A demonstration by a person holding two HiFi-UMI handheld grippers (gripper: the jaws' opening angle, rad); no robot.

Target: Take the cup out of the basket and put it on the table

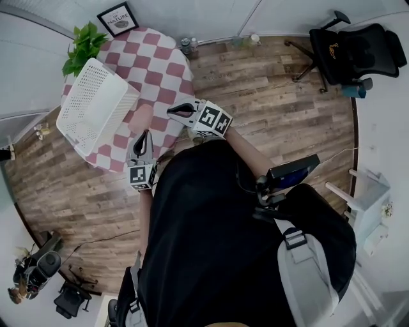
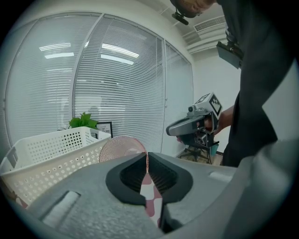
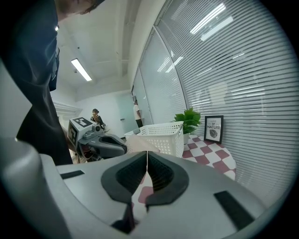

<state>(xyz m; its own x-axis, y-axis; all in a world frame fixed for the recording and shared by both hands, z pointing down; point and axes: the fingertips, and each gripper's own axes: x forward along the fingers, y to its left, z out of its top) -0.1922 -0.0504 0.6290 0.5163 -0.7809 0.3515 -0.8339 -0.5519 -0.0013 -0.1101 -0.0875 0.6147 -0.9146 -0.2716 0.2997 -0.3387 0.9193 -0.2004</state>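
The pink cup (image 1: 140,119) stands on the checked table (image 1: 167,71), just right of the white basket (image 1: 96,105). In the left gripper view the cup (image 2: 122,148) rises right behind my shut jaws, with the basket (image 2: 51,161) at its left. My left gripper (image 1: 142,138) hovers at the table's near edge, close to the cup, and holds nothing (image 2: 147,158). My right gripper (image 1: 174,110) hangs to the right of the cup, also shut and empty (image 3: 147,158). It looks toward the basket (image 3: 161,135) and the left gripper (image 3: 100,142).
A potted plant (image 1: 83,45) and a framed picture (image 1: 119,19) stand at the table's far edge by the blinds. Two bottles (image 1: 189,45) sit on the wood floor behind the table. A black office chair (image 1: 351,51) is at the far right.
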